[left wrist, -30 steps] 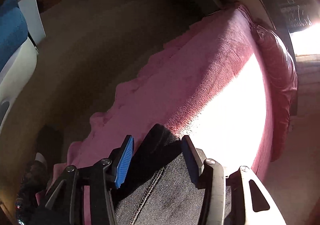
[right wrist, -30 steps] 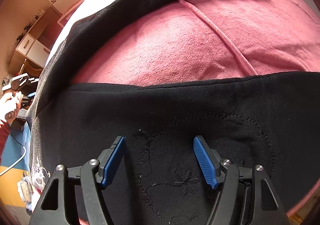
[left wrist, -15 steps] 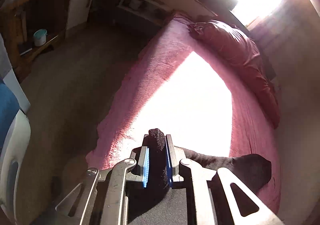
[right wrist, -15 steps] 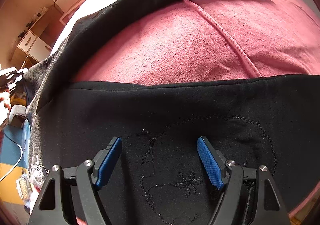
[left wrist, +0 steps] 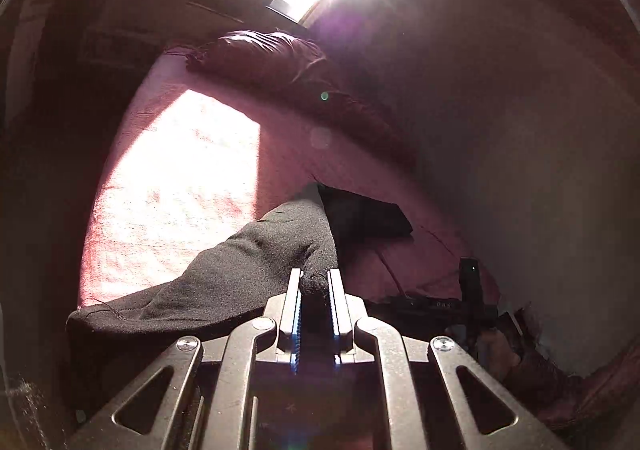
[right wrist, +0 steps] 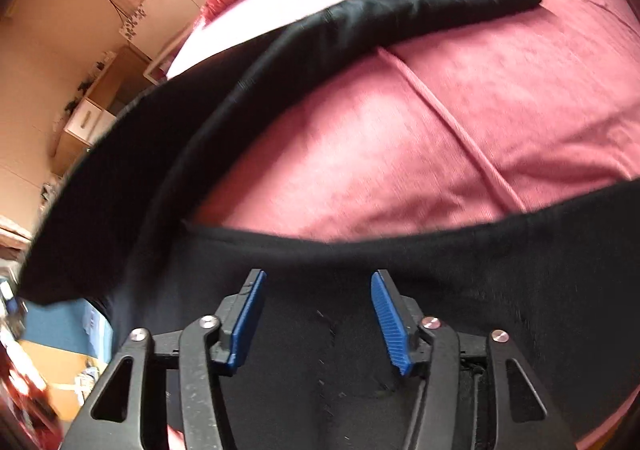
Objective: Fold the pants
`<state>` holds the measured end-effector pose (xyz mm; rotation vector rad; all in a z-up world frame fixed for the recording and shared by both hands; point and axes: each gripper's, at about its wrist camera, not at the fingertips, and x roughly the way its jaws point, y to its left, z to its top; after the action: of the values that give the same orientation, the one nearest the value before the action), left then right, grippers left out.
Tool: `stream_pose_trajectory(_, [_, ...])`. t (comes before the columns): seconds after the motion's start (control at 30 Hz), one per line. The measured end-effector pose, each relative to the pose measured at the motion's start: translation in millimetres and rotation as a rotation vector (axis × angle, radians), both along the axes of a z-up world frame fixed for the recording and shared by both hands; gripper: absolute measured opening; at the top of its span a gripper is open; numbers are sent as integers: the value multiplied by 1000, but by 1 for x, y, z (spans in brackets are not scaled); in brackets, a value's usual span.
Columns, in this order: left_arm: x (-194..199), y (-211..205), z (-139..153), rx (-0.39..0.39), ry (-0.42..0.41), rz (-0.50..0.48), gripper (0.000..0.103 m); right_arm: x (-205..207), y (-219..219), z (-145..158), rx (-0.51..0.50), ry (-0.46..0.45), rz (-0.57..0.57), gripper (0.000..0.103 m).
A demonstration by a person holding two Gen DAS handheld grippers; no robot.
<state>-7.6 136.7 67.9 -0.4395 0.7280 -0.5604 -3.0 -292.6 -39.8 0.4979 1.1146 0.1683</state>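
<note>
The black pants (right wrist: 360,290) are spread on the pink bed (right wrist: 500,98). One leg end is pinched tight and lifted by the left hand-held gripper (left wrist: 314,290). The right hand-held gripper (right wrist: 316,314) is held wide open over the waist part.

No readable text, labels or numbers in either view. Faint light marks on a dark object (left wrist: 444,304) are too small to read.
</note>
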Motion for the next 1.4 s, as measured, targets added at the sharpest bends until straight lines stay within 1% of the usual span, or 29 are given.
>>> stream_pose_trajectory(0.1, [-21,-4,-13,-14,28,-31,10,25,0,20,64,-40,0,49])
stream_pose_trajectory(0.17, [-31,-5,-18,-3,40,-39,10,46,1,33,93,-62,-3,49])
stream_pose_trajectory(0.3, [-39,-6,-22,-13,67,-34,10,92,6,46,139,-80,-23,49])
stream_pose_trajectory(0.33, [-39,-6,-23,-19,71,-31,10,102,14,47,143,-78,-37,49])
stream_pose_trajectory(0.4, [-40,-4,-23,-24,79,-24,10,128,12,45,149,-71,-72,49])
stream_pose_trajectory(0.47, [-35,-2,-18,-25,83,-24,10,156,9,41,137,-54,-112,49])
stream_pose_trajectory(0.5, [-32,-2,-18,-23,86,-24,10,171,7,37,130,-44,-136,46])
stream_pose_trajectory(0.57, [-34,-1,-17,-20,93,-19,10,192,5,28,115,-30,-160,42])
stream_pose_trajectory(0.67, [-34,1,-15,-24,105,-12,10,218,7,13,71,18,-173,42])
stream_pose_trajectory(0.7, [-29,4,-16,-24,109,-13,10,223,9,7,56,33,-177,40])
stream_pose_trajectory(0.73, [-29,5,-14,-20,110,-14,10,230,10,2,42,42,-180,38])
stream_pose_trajectory(0.77, [-29,6,-13,-16,114,-9,10,233,12,0,29,47,-175,24])
stream_pose_trajectory(0.8, [-26,8,-12,-17,123,2,10,235,12,0,12,53,-163,8])
stream_pose_trajectory(0.87, [-11,15,-12,-16,135,47,10,236,18,6,-5,31,-132,8])
stream_pose_trajectory(0.9, [-1,21,-17,-9,149,82,10,238,24,16,-19,11,-112,8])
stream_pose_trajectory(0.97, [23,37,-15,3,161,168,10,237,25,29,-15,-17,-95,7])
stream_pose_trajectory(1.03, [54,59,-13,11,181,269,10,227,18,45,10,-52,-93,7])
stream_pose_trajectory(1.1, [86,83,-7,-6,183,369,10,221,14,63,43,-95,-93,7])
stream_pose_trajectory(1.2, [130,112,1,-17,205,483,10,203,17,93,103,-172,-71,7])
stream_pose_trajectory(1.23, [141,117,4,-12,202,505,10,192,19,101,110,-197,-54,7])
stream_pose_trajectory(1.3, [153,119,14,4,188,518,10,166,23,114,117,-238,-19,7])
stream_pose_trajectory(1.4, [149,115,24,26,151,501,10,114,19,115,129,-264,21,7])
